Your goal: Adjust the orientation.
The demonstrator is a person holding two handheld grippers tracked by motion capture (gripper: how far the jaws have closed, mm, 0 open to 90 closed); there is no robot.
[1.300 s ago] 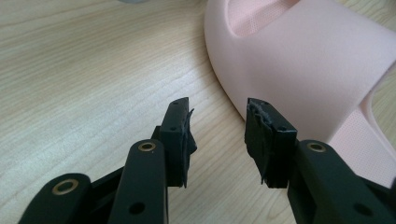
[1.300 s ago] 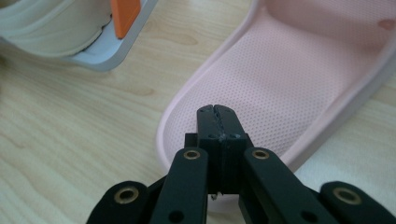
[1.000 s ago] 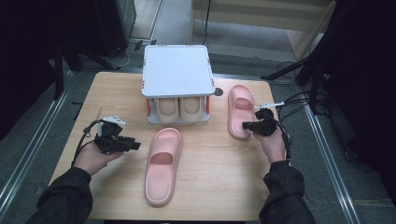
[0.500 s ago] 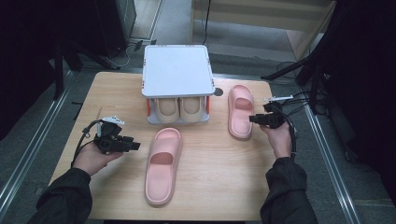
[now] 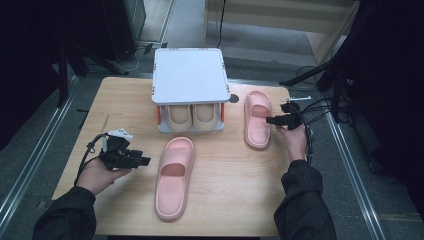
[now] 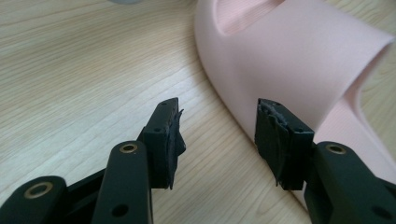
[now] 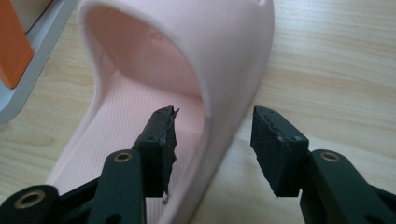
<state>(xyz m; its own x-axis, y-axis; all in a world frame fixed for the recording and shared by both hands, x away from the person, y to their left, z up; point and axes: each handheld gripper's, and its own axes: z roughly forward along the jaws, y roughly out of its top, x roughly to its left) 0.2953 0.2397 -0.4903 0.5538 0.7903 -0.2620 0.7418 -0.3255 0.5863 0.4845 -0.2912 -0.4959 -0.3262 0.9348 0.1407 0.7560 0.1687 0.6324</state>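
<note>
Two grippers, both spread wide, neither holding anything. Right gripper (image 7: 212, 149): jaws straddle the side wall of the far pink slipper (image 7: 187, 70), one jaw inside over the footbed, the other outside over the wooden table (image 7: 336, 60); contact cannot be told. Left gripper (image 6: 217, 140): jaws apart, just beside the near pink slipper (image 6: 299, 60), whose strap sits ahead of the right-hand jaw. Beyond both: a white shoe rack (image 5: 189, 75) with a beige pair (image 5: 192, 117) beneath its shelf. Risk, as judged: closing on the soft wall may buckle it, so the slipper tilts or slips free.
</note>
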